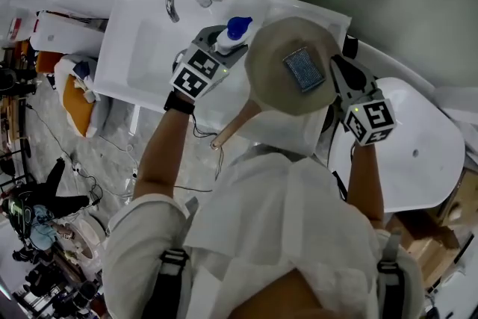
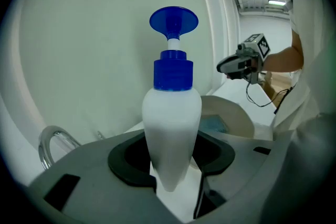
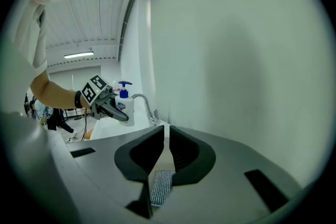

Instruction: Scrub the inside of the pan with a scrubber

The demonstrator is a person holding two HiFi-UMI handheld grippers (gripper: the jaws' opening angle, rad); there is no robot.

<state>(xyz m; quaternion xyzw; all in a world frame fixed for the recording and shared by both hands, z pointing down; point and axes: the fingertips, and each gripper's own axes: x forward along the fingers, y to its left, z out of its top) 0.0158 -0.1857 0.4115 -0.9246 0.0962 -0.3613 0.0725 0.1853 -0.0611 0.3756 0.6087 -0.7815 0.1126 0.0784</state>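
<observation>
The soap bottle (image 2: pixel 172 118), pinched by the left claw (image 2: pixel 170 176), should be kept upright over the pan (image 1: pixel 272 82) (rim nipped by the right claw (image 3: pixel 164 139)).

Two hand-held tools with marker cubes, the left tool (image 2: pixel 173 162) and the right tool (image 3: pixel 167 128); one round beige pan (image 1: pixel 272 86) with a single pale wooden handle; one rectangular grey-blue mesh scrubber (image 1: pixel 303 69); one white plastic pump bottle (image 1: pixel 233 32) with one blue pump head; one curved chrome tap (image 1: pixel 175 0); one white rectangular sink (image 1: pixel 142 48) — and one white rounded tabletop (image 1: pixel 418 153).
</observation>
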